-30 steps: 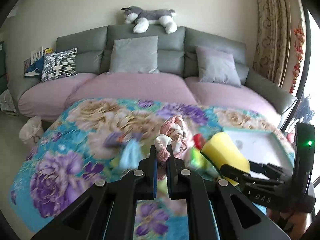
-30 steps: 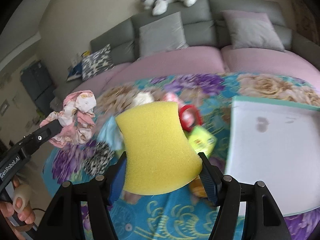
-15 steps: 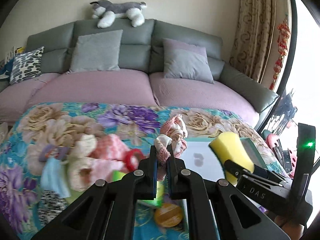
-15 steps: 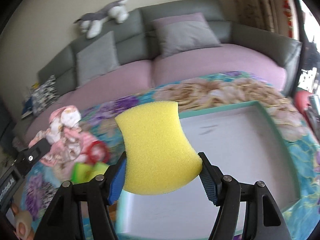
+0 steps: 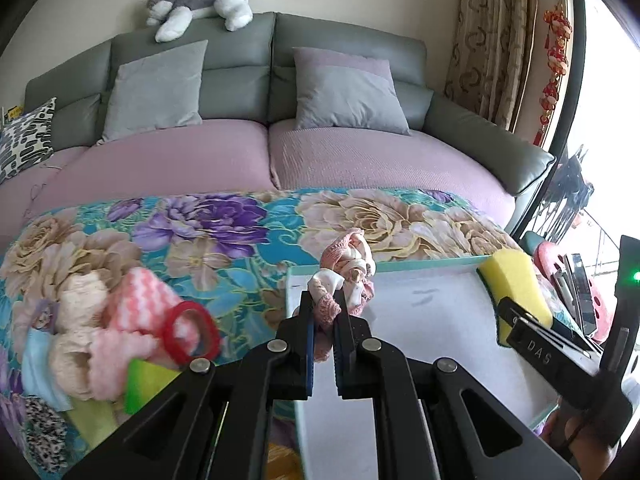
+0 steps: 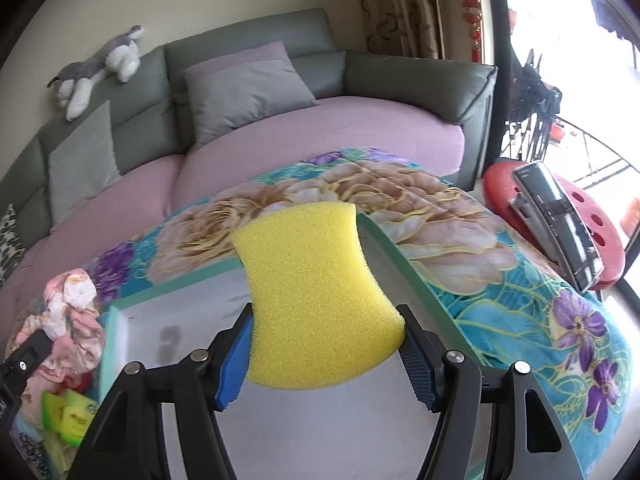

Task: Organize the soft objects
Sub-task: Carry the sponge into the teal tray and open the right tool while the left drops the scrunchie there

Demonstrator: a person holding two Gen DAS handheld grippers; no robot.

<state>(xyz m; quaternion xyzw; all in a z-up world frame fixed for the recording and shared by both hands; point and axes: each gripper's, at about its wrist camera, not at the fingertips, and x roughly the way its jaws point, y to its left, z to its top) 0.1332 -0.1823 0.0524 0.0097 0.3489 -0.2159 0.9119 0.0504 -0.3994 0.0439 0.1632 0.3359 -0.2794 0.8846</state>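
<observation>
Both hand-held grippers have swung from the pile (image 5: 120, 332) to over the tray (image 5: 432, 320). Left hand-held gripper (image 5: 324, 312), jaws nearly closed, pinches the scrunchie (image 5: 348, 272). Right hand-held gripper (image 6: 326, 332), to its right, clamps the sponge (image 6: 316, 300) across wide-set jaws. Step: carry to tray. Next: lower each load, then open the jaws to release.

Home living rm: grey sofa (image 5: 240, 76) w/ cushions (image 5: 348, 92), plush husky (image 5: 200, 4) on its back, patterned curtain (image 5: 492, 40), floral cloth (image 5: 224, 224) up front.
</observation>
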